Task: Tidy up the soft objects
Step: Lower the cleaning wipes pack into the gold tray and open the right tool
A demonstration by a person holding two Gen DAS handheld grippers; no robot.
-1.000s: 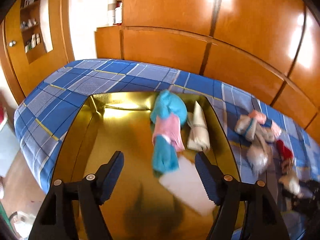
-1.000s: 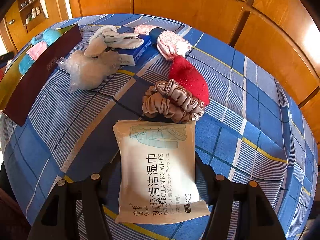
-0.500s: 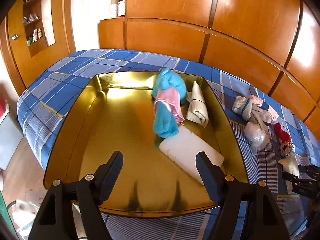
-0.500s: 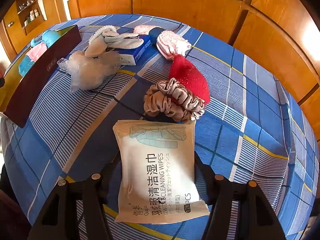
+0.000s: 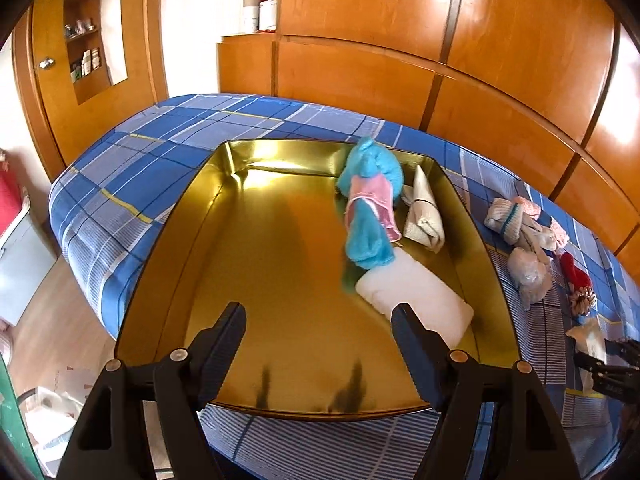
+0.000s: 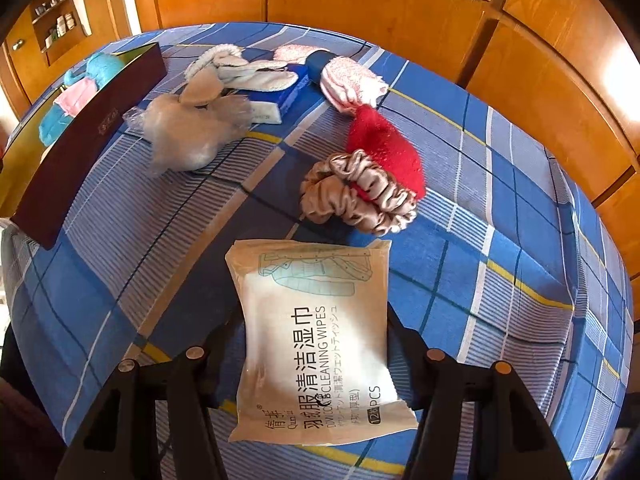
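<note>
Beige and soft, the wipes pack (image 6: 316, 336) lies between the fingers of your right gripper (image 6: 316, 344), its long axis pointing away from you along them. The fingers stand against its two long edges; whether they already squeeze it, I cannot tell. The pack rests on the bed (image 6: 500, 240), with the scrunchie (image 6: 352, 192) just beyond. Your left gripper (image 5: 318, 344) is wide open and holds nothing, above the gold tray (image 5: 248, 240), which is to the left of the pack.

A beige wipes pack (image 6: 316, 340) lies flat on the plaid cover, print upward, before scrunchies (image 6: 356, 194).
</note>
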